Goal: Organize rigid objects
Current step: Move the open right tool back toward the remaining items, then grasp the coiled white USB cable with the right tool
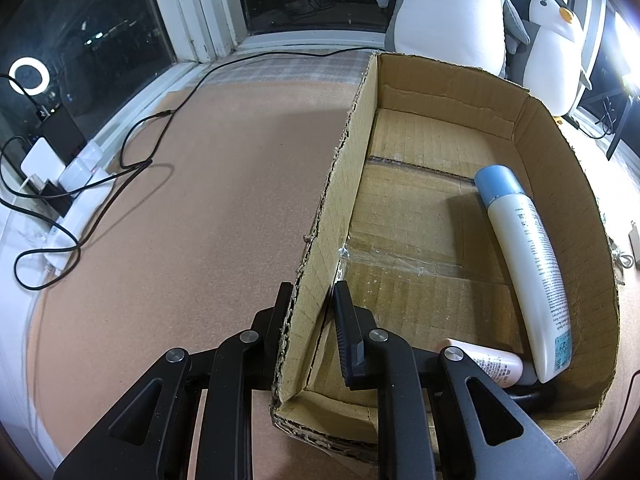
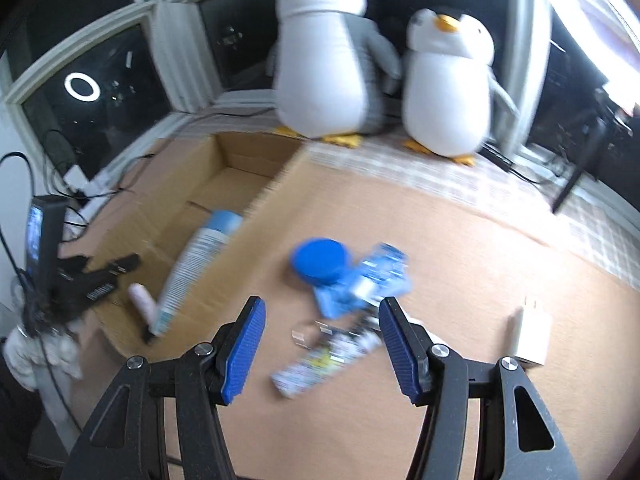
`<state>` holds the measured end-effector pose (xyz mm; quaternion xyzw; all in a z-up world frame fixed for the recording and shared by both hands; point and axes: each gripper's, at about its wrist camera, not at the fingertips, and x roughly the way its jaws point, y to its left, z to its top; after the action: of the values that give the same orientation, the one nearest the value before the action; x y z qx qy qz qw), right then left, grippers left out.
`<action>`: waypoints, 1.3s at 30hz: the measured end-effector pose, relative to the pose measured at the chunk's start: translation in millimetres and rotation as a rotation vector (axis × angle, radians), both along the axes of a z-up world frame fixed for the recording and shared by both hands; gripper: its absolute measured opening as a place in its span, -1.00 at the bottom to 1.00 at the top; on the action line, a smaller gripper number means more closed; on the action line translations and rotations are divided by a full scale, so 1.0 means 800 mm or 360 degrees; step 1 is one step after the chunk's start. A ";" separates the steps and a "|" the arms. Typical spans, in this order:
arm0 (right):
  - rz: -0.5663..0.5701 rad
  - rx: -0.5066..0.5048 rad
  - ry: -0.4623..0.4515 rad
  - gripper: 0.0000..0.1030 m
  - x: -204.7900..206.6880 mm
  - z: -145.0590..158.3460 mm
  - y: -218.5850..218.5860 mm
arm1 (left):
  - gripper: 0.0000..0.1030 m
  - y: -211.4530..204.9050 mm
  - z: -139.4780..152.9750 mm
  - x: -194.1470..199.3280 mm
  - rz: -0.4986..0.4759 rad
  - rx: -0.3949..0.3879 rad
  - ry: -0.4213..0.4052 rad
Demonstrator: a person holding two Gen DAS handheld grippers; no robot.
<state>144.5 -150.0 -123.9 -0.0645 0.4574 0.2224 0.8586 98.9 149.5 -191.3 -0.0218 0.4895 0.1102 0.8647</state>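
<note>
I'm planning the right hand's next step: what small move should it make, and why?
Probably lower the open right tool onto the patterned tube lying between its fingers and close. The left tool already clamps the cardboard box wall, steadying it, and the white bottle is inside.

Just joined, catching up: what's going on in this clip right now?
A person with two handheld grippers is sorting items into a cardboard box. The left gripper is clamped on the box's side wall, steadying it. A white bottle with a blue cap and a small pink tube already lie inside. The right gripper is open over the loose items outside: a blue round container, a blue packet, a printed tube. A white charger sits aside.
</note>
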 end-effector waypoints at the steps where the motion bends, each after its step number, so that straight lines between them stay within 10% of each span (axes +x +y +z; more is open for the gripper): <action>1: -0.0005 -0.0029 0.0002 0.07 0.002 -0.004 -0.008 | -0.67 0.000 0.000 0.000 0.0000 0.0000 0.0000; 20: 0.0124 -0.0256 0.0095 0.04 0.037 -0.066 -0.039 | -0.66 0.005 0.000 -0.002 0.0002 0.0004 0.0005; 39: 0.0130 -0.0216 0.0185 -0.68 0.048 -0.078 -0.036 | -0.66 0.004 0.000 -0.002 0.0004 0.0008 0.0007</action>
<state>183.0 -178.5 -186.5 -0.1281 0.5174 0.2290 0.8146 97.4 152.5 -190.9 -0.0202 0.4912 0.1126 0.8635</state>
